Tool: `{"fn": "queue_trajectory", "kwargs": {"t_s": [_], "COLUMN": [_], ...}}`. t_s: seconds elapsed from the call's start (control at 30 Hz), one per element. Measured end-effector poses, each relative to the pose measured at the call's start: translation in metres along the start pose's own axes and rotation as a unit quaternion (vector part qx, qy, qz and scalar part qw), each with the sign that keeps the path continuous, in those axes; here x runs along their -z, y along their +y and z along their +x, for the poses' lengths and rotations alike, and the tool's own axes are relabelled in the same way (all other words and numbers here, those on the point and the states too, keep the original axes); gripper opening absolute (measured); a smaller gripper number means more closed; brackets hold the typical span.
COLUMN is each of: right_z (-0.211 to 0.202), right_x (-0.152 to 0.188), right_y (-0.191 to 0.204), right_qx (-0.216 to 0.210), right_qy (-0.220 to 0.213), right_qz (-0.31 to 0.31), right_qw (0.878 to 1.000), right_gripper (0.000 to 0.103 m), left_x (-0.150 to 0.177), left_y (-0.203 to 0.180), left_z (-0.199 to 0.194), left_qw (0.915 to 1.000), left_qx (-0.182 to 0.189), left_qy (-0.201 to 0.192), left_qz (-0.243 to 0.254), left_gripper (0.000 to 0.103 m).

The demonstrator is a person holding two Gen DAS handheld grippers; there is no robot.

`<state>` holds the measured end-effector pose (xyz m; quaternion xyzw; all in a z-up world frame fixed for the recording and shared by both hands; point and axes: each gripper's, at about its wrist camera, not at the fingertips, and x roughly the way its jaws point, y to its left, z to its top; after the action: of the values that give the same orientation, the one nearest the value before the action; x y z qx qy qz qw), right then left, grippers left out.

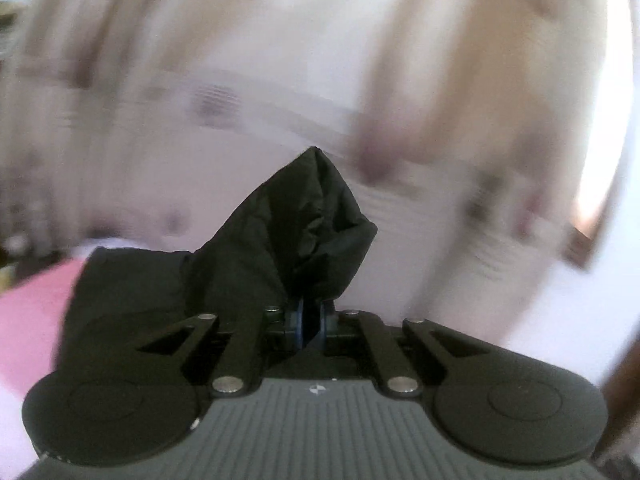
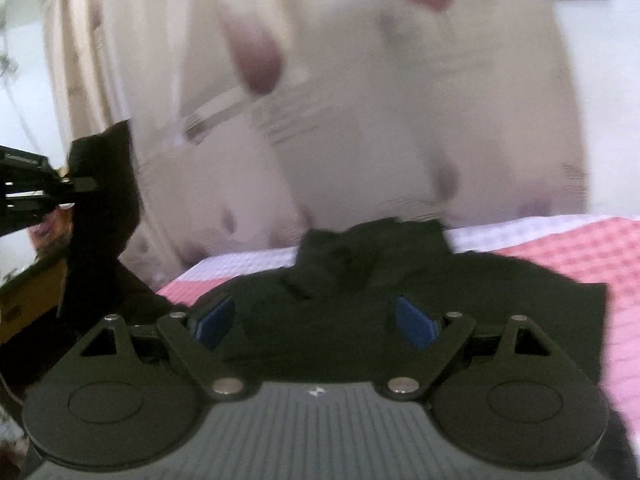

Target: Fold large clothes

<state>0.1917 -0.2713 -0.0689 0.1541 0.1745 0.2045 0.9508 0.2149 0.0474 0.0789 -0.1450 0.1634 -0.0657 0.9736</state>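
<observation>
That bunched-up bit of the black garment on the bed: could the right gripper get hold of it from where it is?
Probably yes. The right gripper is open, its blue pads apart, and the bunched fold of the black garment lies just ahead with nothing between.

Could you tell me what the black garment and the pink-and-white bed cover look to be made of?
The black garment looks like thin matte woven fabric, perhaps a light synthetic: it bunches into soft creases where the left gripper pinches it, with no sheen. The pink-and-white cover looks like cotton waffle weave, judging by its raised checked grid; blur leaves this uncertain.
</observation>
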Motion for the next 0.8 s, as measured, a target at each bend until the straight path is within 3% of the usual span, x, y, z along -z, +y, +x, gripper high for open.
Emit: {"fn": "queue_trajectory", "kwargs": {"t_s": [0.17,0.33,0.4,0.47,0.5,0.6,0.7,0.8], "right_z": [-0.020,-0.027,-0.026,-0.024,-0.018,0.007,0.037,0.068], "right_x": [0.006,0.012,0.010,0.007,0.004,-0.004,-0.008,-0.007], "right_y": [-0.045,-0.077,-0.081,-0.084,-0.083,-0.078,-0.067,-0.059], "right_qx": [0.032,0.025,0.015,-0.006,-0.015,-0.035,-0.012,-0.001], "right_qy": [-0.006,-0.008,-0.010,-0.005,-0.002,0.026,0.061,0.099], "right_qz": [0.033,0.085,0.098,0.110,0.116,0.126,0.105,0.088], "right_qw": [0.999,0.996,0.995,0.994,0.993,0.991,0.993,0.991], "right_gripper": [0.089,0.089,0.089,0.090,0.089,0.089,0.089,0.089], "left_x": [0.068,0.132,0.145,0.151,0.151,0.147,0.141,0.137], "left_y": [-0.061,-0.070,-0.066,-0.064,-0.061,-0.052,-0.034,-0.013], "left_z": [0.054,0.082,0.078,0.069,0.061,0.035,0.024,0.025], "left_qw": [0.9918,0.9788,0.9775,0.9774,0.9795,0.9823,0.9848,0.9900], "left_qx": [0.094,0.131,0.134,0.136,0.136,0.128,0.112,0.062], "left_qy": [0.060,0.121,0.116,0.099,0.074,0.021,0.025,0.027], "left_qz": [0.063,0.100,0.115,0.128,0.128,0.136,0.131,0.124], "left_gripper": [0.007,0.015,0.039,0.092,0.100,0.103,0.103,0.103]}}
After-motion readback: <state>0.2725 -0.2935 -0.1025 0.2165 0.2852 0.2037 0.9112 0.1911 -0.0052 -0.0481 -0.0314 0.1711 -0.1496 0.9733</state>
